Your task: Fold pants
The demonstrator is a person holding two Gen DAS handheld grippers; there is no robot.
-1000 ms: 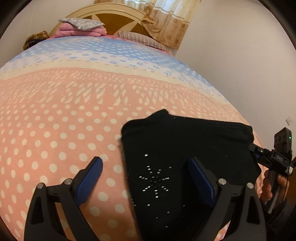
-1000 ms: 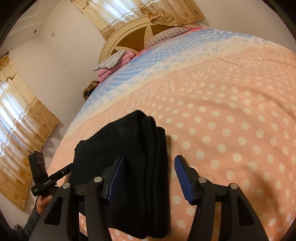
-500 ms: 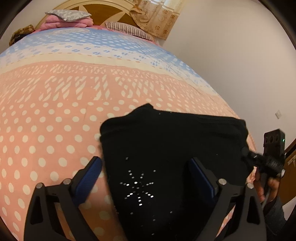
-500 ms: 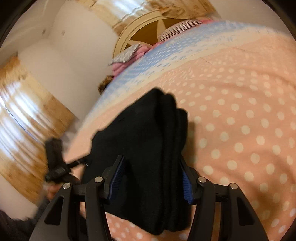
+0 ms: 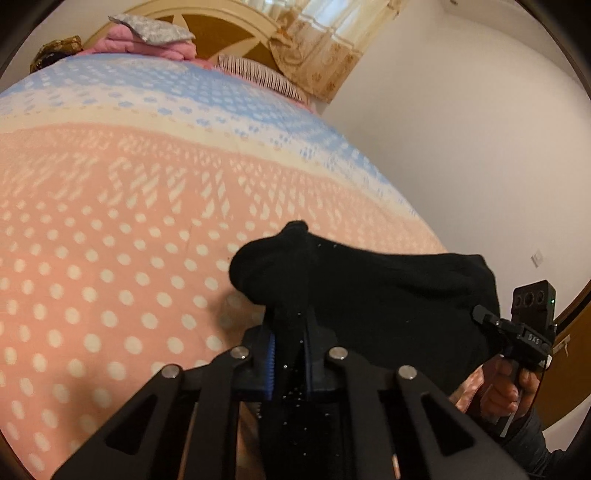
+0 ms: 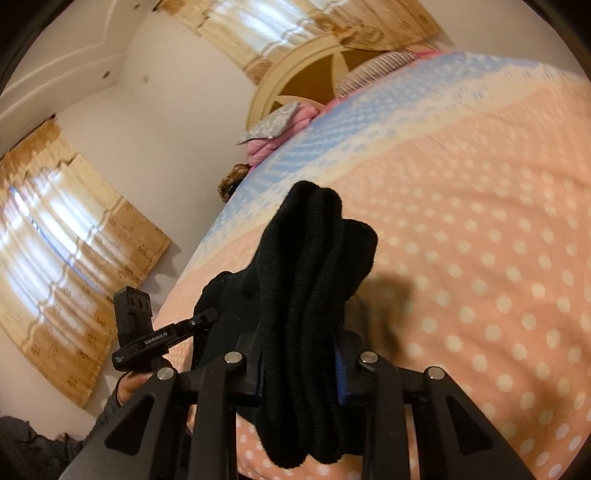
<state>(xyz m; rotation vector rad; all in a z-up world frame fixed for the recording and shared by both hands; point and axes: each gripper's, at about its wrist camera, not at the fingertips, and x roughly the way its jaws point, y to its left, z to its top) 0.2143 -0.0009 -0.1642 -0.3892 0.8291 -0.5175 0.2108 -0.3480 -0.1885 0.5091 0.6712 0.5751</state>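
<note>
The folded black pants (image 5: 388, 295) hang between my two grippers, lifted off the pink dotted bedspread (image 5: 110, 258). My left gripper (image 5: 290, 362) is shut on one end of the stack, its blue pads pressed into the fabric. My right gripper (image 6: 301, 373) is shut on the other end, where the thick folded layers (image 6: 314, 258) bulge up between the jaws. The right gripper also shows at the right of the left wrist view (image 5: 524, 332), and the left gripper shows at the left of the right wrist view (image 6: 147, 332).
The bed has a blue and white band (image 5: 166, 96) toward the headboard (image 5: 221, 26). Pink bedding and a grey pillow (image 5: 147, 33) lie there. A white wall (image 5: 461, 129) runs along the bed's right side. Curtains (image 6: 62, 236) hang on the left.
Both grippers have closed on the ends of the folded pants and raised them off the bed. Half a second ago the left jaws were wide open around the stack.
</note>
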